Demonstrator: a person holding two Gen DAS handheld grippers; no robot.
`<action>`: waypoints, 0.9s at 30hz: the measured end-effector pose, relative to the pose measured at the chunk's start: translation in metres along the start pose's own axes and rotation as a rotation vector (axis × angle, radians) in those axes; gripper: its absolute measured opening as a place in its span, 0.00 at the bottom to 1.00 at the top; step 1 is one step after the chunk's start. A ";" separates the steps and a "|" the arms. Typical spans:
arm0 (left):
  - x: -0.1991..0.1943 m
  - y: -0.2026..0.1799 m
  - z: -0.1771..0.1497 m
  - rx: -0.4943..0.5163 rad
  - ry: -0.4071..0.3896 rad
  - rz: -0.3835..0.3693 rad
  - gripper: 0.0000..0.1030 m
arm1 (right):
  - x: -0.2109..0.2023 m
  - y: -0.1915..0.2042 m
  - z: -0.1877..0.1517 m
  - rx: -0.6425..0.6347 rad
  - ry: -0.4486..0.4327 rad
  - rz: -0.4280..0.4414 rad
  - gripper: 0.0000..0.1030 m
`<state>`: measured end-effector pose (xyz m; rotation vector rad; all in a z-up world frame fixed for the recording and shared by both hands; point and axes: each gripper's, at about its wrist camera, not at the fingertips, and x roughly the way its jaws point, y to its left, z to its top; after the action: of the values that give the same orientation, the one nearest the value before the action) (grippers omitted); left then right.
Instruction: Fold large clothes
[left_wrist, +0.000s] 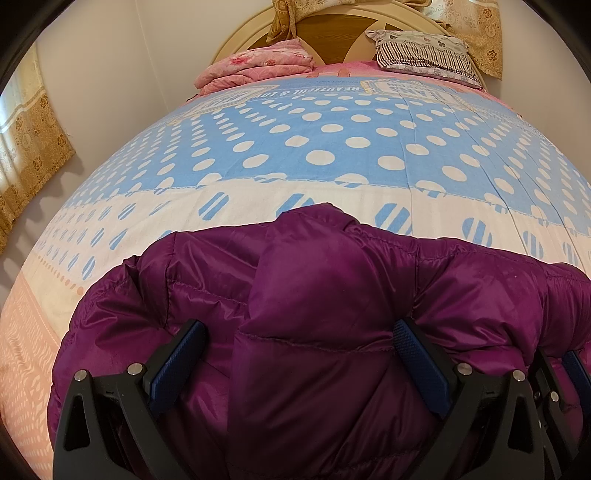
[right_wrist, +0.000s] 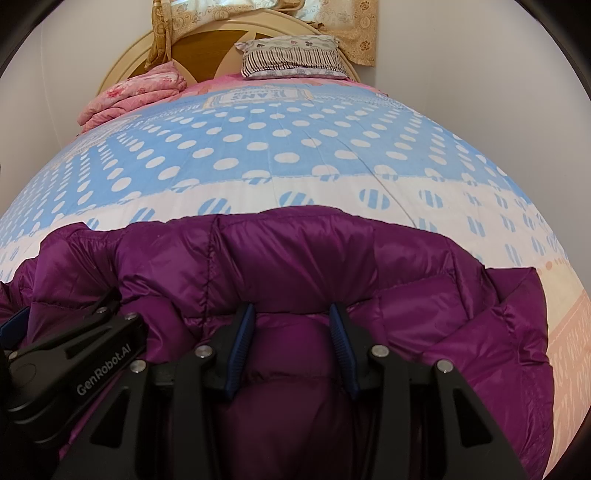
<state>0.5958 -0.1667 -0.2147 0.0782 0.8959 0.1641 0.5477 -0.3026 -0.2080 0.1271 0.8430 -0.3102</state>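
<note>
Both of your grippers sit low over the purple puffer jacket (left_wrist: 332, 295), which lies bunched on the near end of the bed, on the polka-dot bedspread (left_wrist: 332, 147). Your left gripper (left_wrist: 299, 354) has its blue pads (left_wrist: 421, 362) spread wide with a thick padded fold of the jacket bulging up between them and touching both; whether they squeeze it you cannot tell from here. Your right gripper (right_wrist: 291, 339) stands narrower, its pads (right_wrist: 242, 343) set against either side of a puffed ridge near the jacket's edge, gripping it. At the far end, a folded pink quilt (left_wrist: 258, 66) and a striped pillow (left_wrist: 421, 55) rest by the round headboard (left_wrist: 332, 33), well apart from the jacket.
</note>
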 end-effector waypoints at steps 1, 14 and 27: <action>0.000 0.000 0.000 0.000 0.000 0.001 0.99 | 0.000 0.000 0.000 0.000 0.000 0.000 0.44; -0.088 0.078 -0.001 -0.004 -0.082 -0.132 0.99 | -0.065 -0.031 -0.003 -0.046 -0.053 0.093 0.77; -0.206 0.214 -0.231 0.111 -0.114 -0.127 0.99 | -0.214 -0.159 -0.197 0.049 0.100 0.129 0.86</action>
<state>0.2655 0.0077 -0.1712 0.1325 0.7934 -0.0089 0.2229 -0.3609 -0.1762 0.2436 0.9223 -0.2045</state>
